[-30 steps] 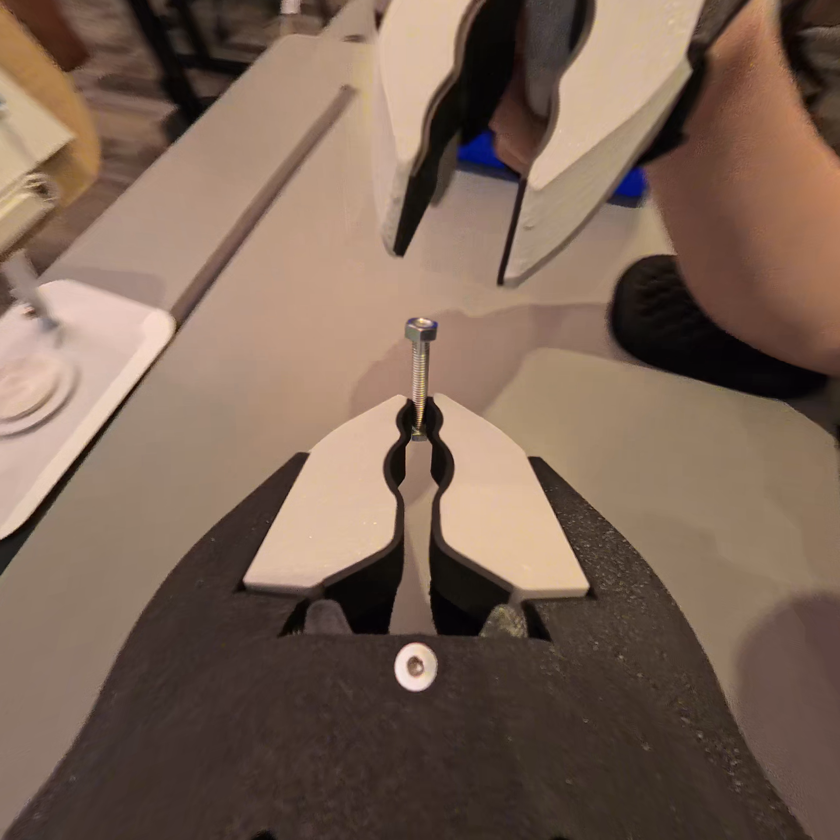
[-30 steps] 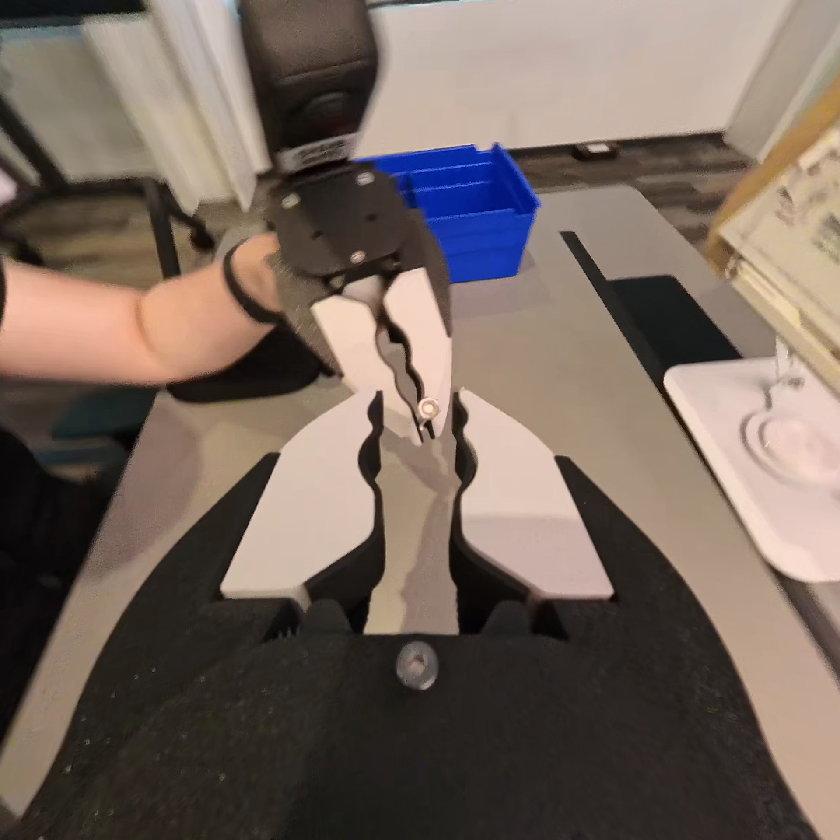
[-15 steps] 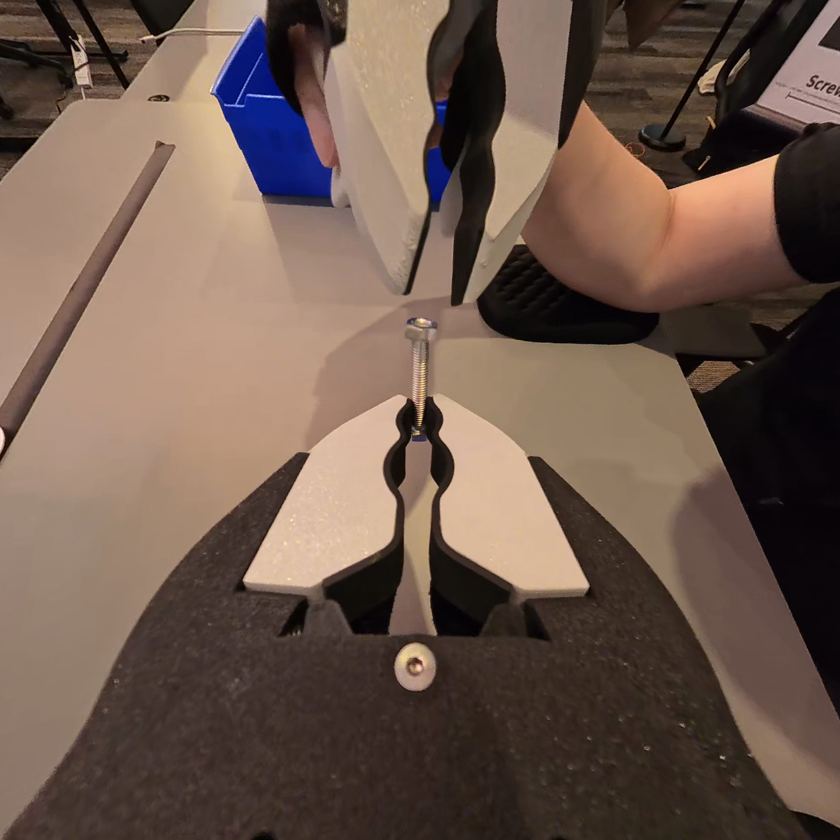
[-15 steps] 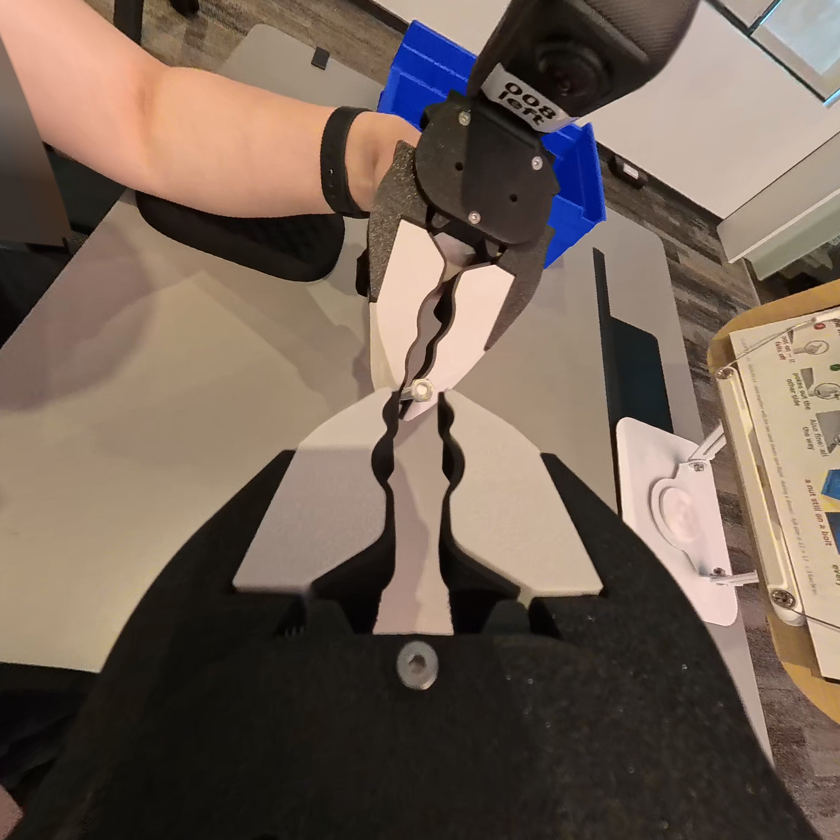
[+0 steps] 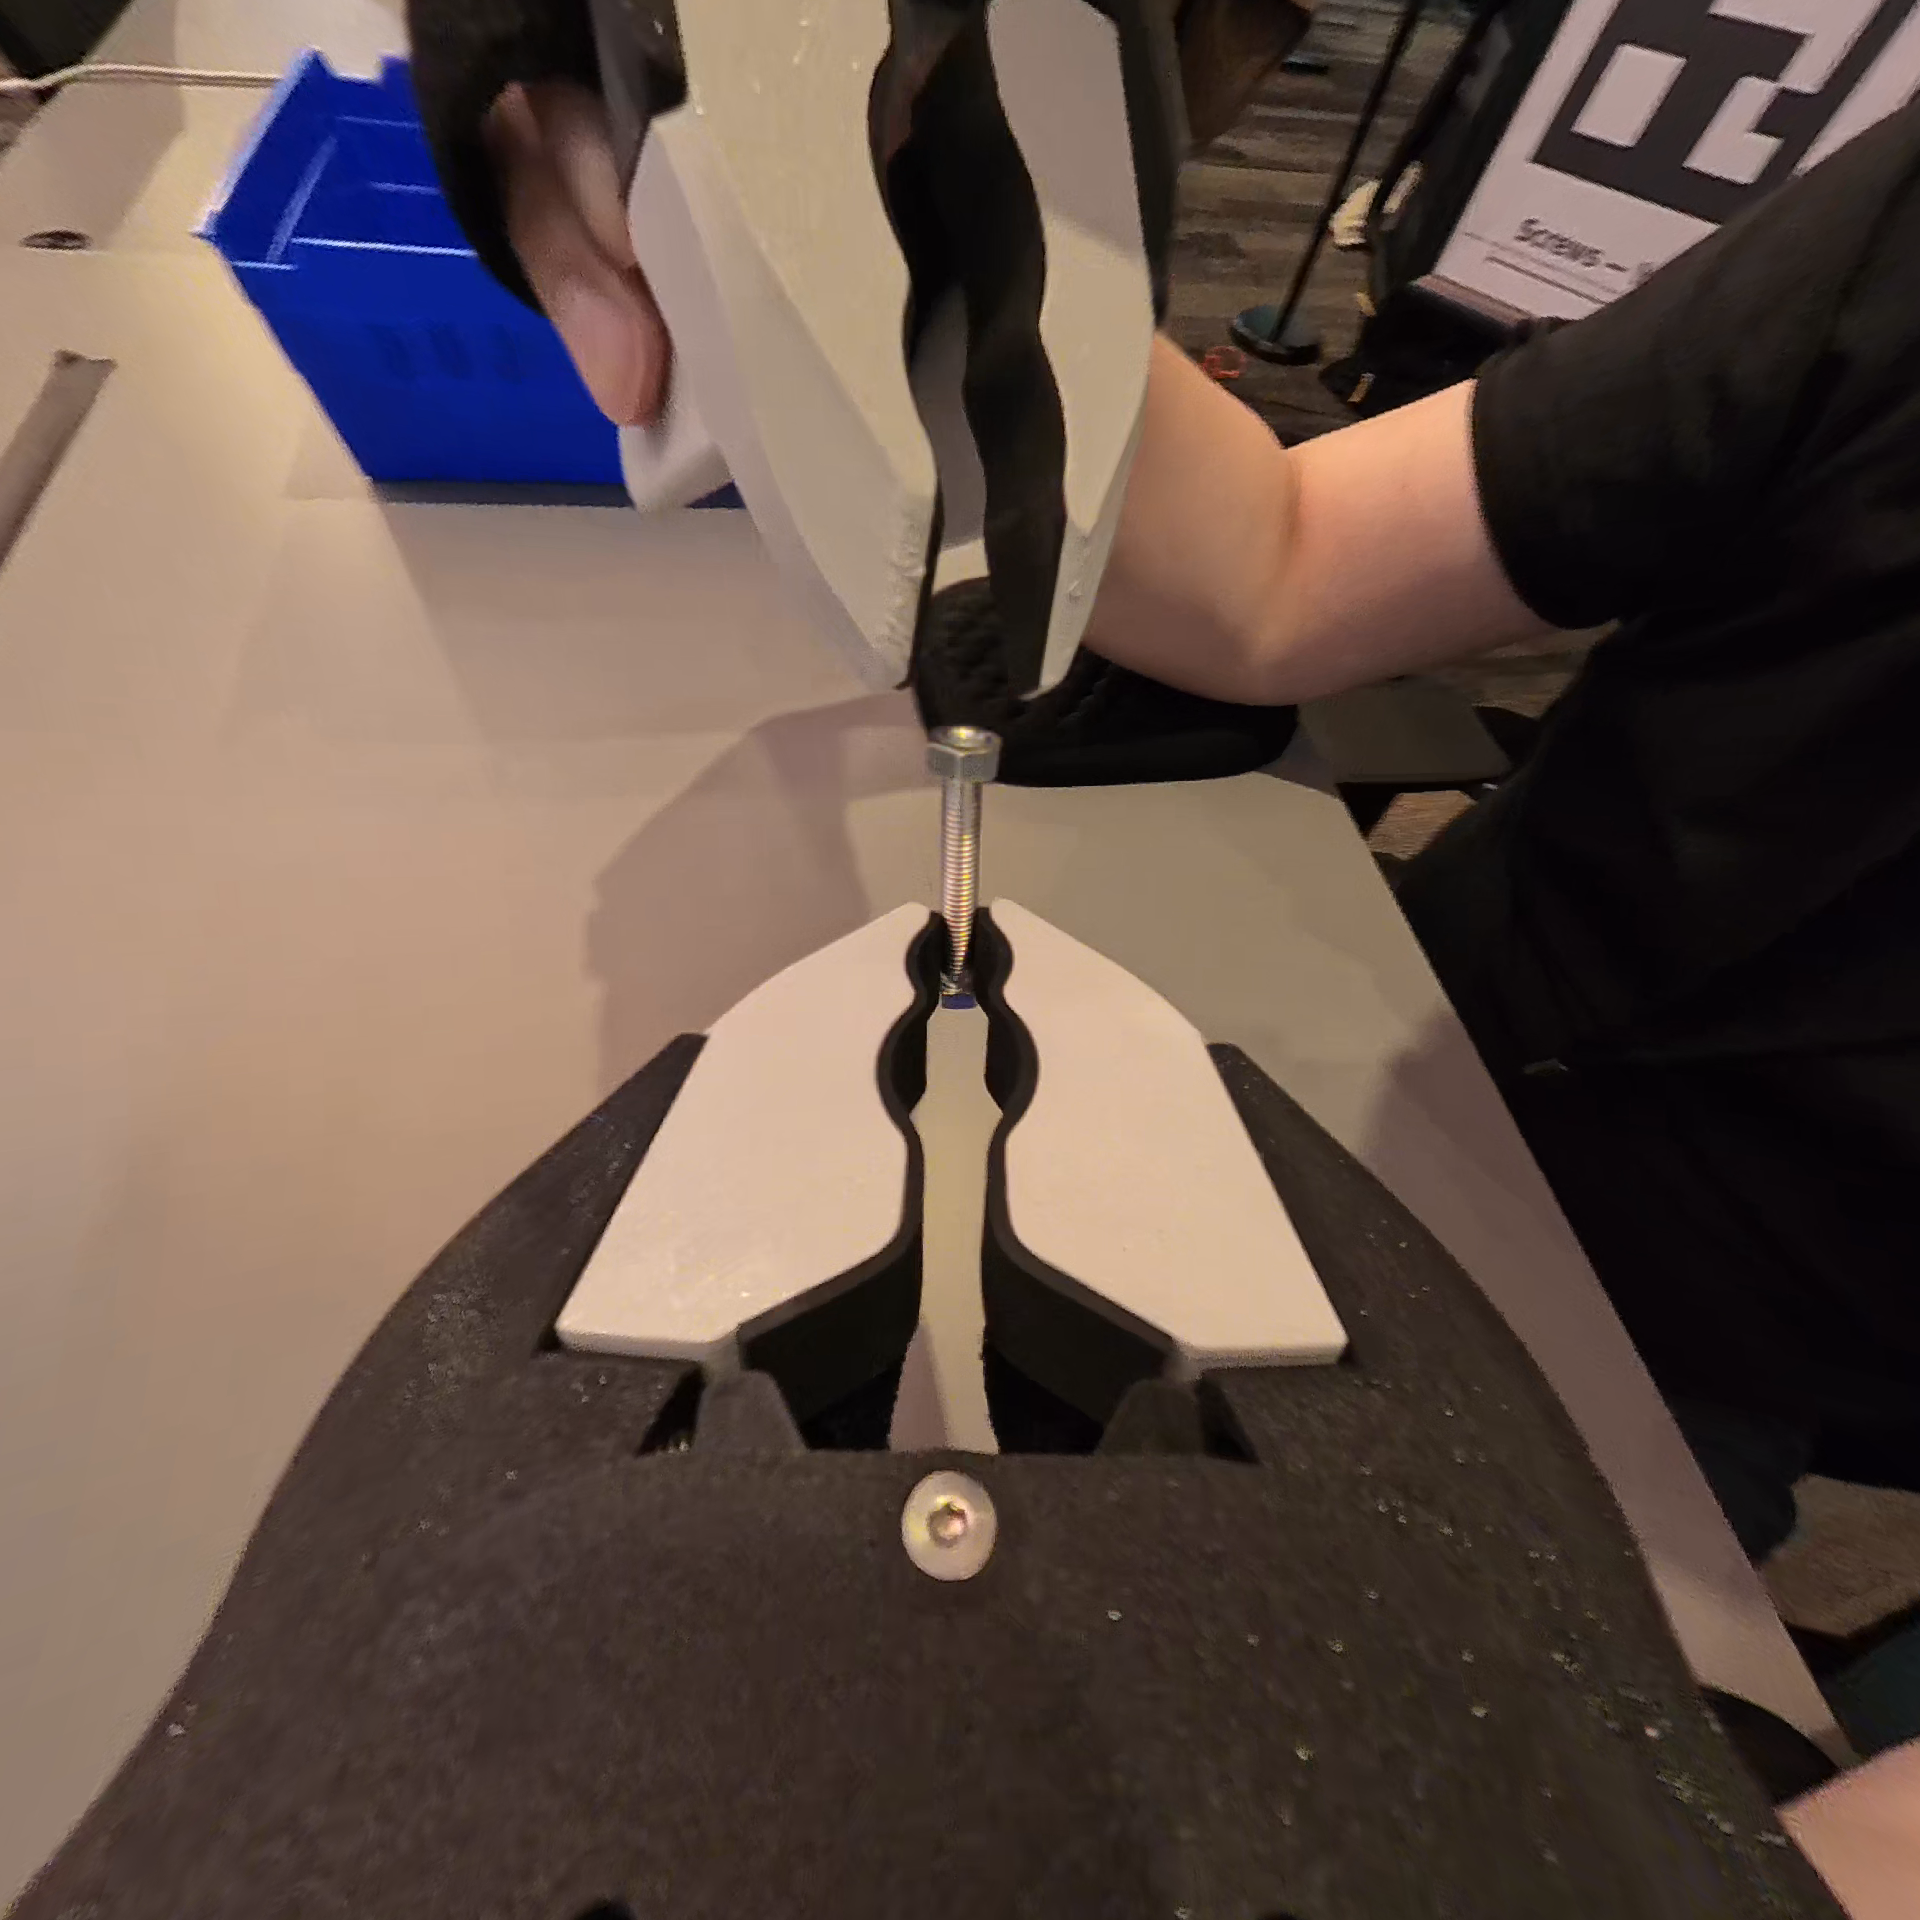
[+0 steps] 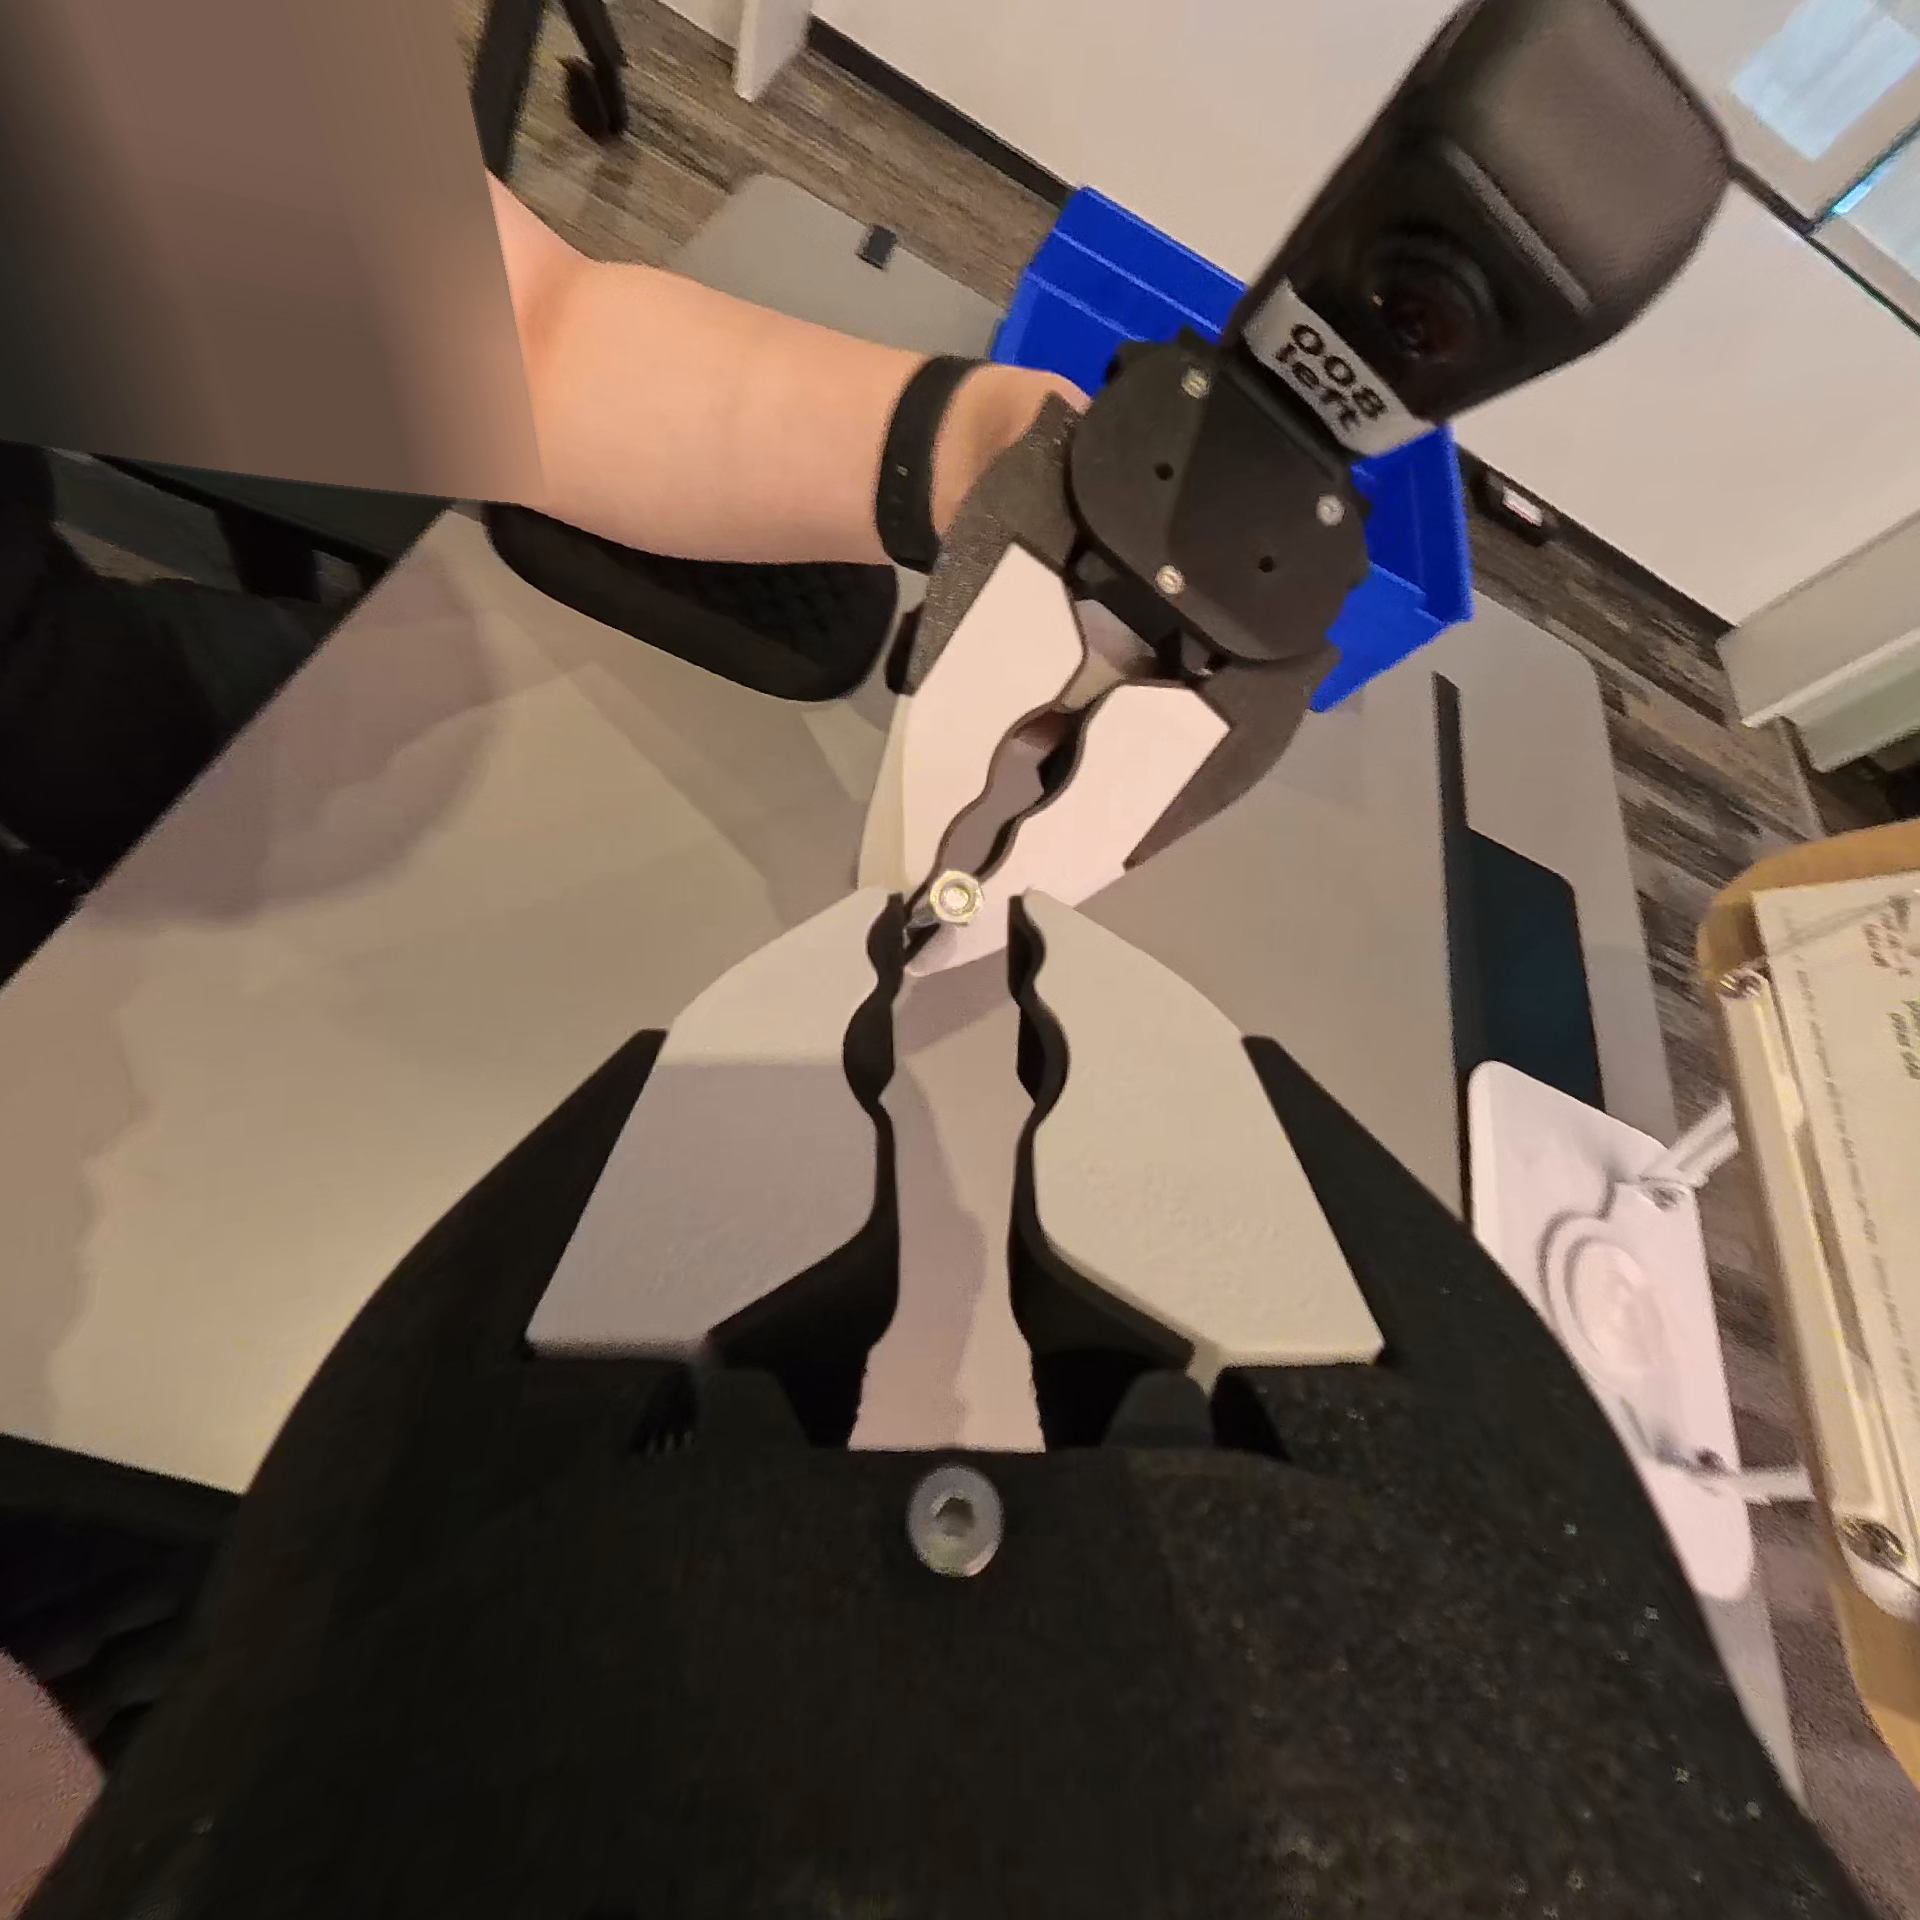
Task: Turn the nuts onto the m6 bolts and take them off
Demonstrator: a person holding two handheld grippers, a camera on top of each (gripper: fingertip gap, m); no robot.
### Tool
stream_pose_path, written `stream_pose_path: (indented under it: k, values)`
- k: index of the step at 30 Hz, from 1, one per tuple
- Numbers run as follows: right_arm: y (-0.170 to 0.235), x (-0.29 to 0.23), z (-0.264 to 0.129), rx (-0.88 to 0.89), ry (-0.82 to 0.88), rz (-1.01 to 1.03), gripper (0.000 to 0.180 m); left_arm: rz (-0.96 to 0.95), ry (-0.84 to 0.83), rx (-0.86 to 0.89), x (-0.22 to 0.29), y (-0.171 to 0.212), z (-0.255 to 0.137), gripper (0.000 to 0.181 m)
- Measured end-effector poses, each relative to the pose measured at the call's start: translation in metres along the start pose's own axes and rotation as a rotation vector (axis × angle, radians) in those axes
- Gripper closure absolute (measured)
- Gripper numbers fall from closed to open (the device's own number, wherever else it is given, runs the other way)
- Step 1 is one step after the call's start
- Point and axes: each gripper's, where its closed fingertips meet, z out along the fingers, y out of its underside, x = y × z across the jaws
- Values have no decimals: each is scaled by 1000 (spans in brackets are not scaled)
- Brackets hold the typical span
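My left fingers [image 5: 961,914] are staying pinched on the lower end of the m6 bolt [image 5: 958,852], holding it pointing straight out ahead of them, nut [image 5: 964,750] sitting at the far end. My right fingers [image 6: 951,914] are coming in closer than a second ago, parted and empty, their tips now just short of the nut, not yet around it. I judge the next step is closing on the nut to turn it. Writing: a sticker on the left camera mount [image 6: 1314,374], a sign [image 5: 1704,145] and an instruction sheet [image 6: 1849,1122]; contents not recorded. Blue bin [image 5: 416,312] well beyond.
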Motion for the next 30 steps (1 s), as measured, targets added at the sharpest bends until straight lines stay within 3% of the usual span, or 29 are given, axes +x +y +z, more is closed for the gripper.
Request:
stream_pose_path:
  k: [7,20,30]
  values:
    - [-11,-17,4,-7,-61,-41,159,29,118,10,22,-3,3,176]
    - [-12,-18,7,-14,-71,-46,169,35,128,23,25,-7,4,176]
    - [-10,-3,6,25,-45,54,170,28,9,19,10,-10,-4,176]
